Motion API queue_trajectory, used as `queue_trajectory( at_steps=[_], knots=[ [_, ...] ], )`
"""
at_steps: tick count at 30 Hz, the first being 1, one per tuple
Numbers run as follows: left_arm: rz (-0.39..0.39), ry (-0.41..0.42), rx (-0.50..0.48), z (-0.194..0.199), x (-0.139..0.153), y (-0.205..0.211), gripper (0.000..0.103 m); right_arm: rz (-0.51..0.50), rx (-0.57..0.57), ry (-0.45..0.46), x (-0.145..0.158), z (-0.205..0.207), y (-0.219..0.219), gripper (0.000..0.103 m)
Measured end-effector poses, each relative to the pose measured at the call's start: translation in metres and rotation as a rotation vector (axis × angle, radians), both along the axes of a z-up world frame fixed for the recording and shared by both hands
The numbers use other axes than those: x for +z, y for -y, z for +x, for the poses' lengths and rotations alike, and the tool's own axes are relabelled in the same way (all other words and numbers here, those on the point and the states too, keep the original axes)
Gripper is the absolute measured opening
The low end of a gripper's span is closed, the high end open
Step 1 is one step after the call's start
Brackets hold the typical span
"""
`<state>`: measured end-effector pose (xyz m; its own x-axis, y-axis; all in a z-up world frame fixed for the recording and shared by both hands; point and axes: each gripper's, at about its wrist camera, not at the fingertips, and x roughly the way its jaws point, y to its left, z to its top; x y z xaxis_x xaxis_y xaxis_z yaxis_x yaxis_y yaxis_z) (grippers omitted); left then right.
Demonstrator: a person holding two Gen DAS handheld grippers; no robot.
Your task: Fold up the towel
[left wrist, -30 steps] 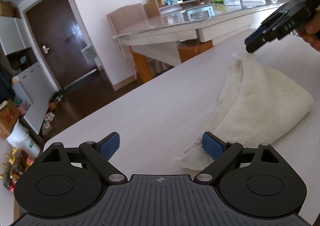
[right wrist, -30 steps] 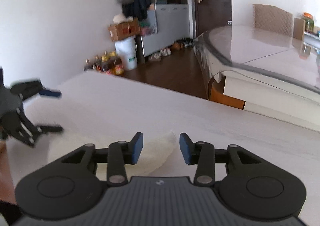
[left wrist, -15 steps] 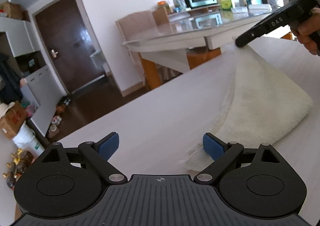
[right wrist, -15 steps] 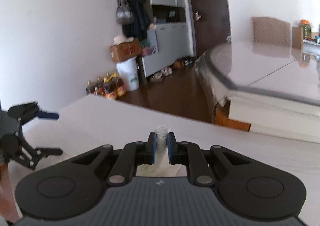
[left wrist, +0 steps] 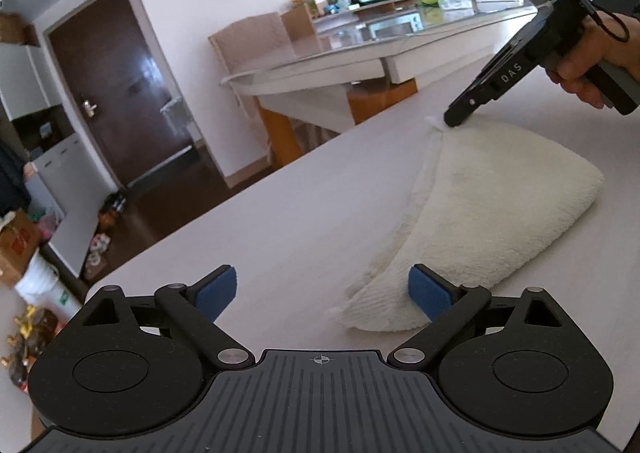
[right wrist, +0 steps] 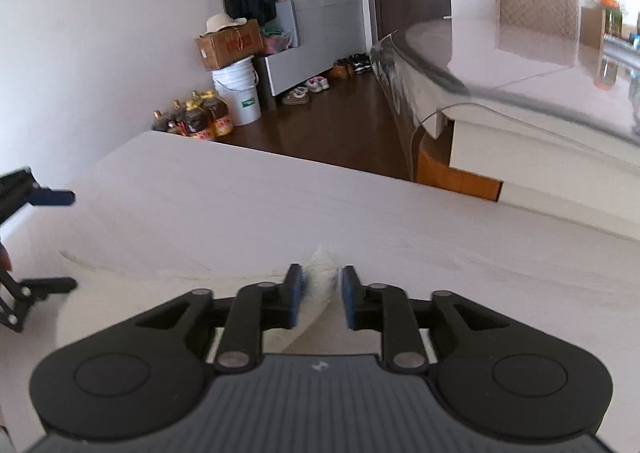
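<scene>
While our right gripper [right wrist: 319,295] lets its jaws open around the far corner of the towel [left wrist: 496,209] lying folded at two o'clock on the table [left wrist: 280,221], our left gripper [left wrist: 322,291] stands released, so next we judge both must regrip.

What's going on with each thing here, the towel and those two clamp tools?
Towel: folded over, flat on the table.
Left hand-held gripper: open wide, the towel's near corner between its fingers, not pinched.
Right hand-held gripper: jaws opening, the far towel corner between the pads.
Door: closed.
</scene>
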<state>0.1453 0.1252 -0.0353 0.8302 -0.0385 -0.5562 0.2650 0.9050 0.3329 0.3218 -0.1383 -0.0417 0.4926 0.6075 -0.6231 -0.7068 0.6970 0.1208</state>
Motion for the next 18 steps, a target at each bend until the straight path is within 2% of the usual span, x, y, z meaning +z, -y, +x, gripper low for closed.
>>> queue_trajectory(
  at_steps=[3, 6, 9, 12, 18],
  knots=[
    [-0.034, 0.013, 0.050, 0.001, 0.005, -0.005, 0.097, 0.036, -0.003, 0.081, 0.015, -0.016, 0.003, 0.028],
    [-0.064, -0.002, 0.107, 0.003, 0.008, -0.009, 0.097, 0.004, 0.063, 0.122, 0.020, -0.029, -0.005, 0.028],
    [-0.077, -0.024, 0.179, 0.008, 0.006, -0.012, 0.097, -0.080, 0.141, 0.137, 0.014, -0.037, -0.018, 0.028],
    [-0.087, -0.043, 0.233, 0.013, 0.003, -0.013, 0.098, -0.138, 0.151, 0.126, 0.004, -0.038, -0.023, 0.028],
    [-0.082, -0.043, 0.277, 0.023, 0.003, -0.014, 0.099, -0.157, 0.111, 0.103, 0.002, -0.049, -0.017, 0.028]
  ],
)
